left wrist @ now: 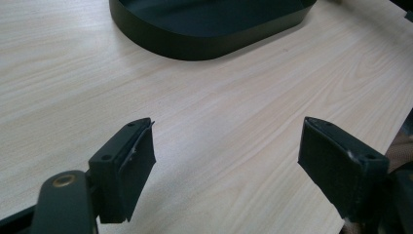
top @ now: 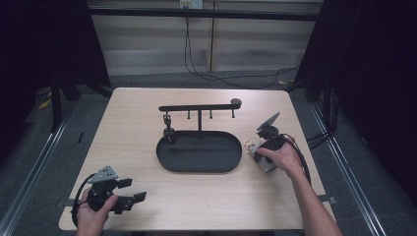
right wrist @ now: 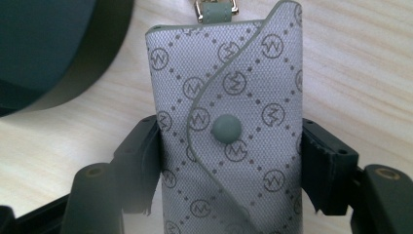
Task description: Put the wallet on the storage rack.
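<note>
Key pouch (right wrist: 229, 131) sits clamped in the right gripper (right wrist: 229, 146); left gripper (left wrist: 226, 161) is released. Slick fabric could slip during lifting.

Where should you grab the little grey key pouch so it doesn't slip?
Grab the grey key pouch across its two long edges, near the snap button, coming from the end away from its metal ring. It lies flat, with straight sides. The right gripper pinches it there.

Right claw (right wrist: 229, 165) clamped on grey monogram key pouch (right wrist: 229, 122), green snap, black tray (right wrist: 44, 44) beside, wooden table (right wrist: 360, 63)
</note>
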A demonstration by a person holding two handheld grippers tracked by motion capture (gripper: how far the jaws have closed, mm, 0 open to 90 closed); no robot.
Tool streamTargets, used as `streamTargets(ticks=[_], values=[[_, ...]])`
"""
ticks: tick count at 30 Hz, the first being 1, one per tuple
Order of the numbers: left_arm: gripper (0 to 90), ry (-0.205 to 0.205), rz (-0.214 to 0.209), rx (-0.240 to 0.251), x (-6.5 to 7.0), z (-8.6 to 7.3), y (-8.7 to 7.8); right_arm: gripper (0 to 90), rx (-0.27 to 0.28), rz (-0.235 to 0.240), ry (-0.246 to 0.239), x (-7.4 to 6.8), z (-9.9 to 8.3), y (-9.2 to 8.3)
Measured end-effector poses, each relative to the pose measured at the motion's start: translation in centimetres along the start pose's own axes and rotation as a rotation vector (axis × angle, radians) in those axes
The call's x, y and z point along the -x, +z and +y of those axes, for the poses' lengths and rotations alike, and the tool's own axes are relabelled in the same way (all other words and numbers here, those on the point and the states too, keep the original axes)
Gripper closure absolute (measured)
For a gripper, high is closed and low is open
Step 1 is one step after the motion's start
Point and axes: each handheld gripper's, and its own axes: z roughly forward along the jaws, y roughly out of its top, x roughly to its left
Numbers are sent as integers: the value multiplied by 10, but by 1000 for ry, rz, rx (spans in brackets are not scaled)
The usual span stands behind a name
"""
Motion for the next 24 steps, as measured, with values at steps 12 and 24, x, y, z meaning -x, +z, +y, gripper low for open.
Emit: streamTargets(ticks=[12, 24], values=[[219, 5, 8, -13, 0, 0, 1, 329, 25, 31, 5, 4, -2, -20], [219, 13, 16, -27, 1, 0, 3, 330, 28, 42, 32, 10, -5, -34]])
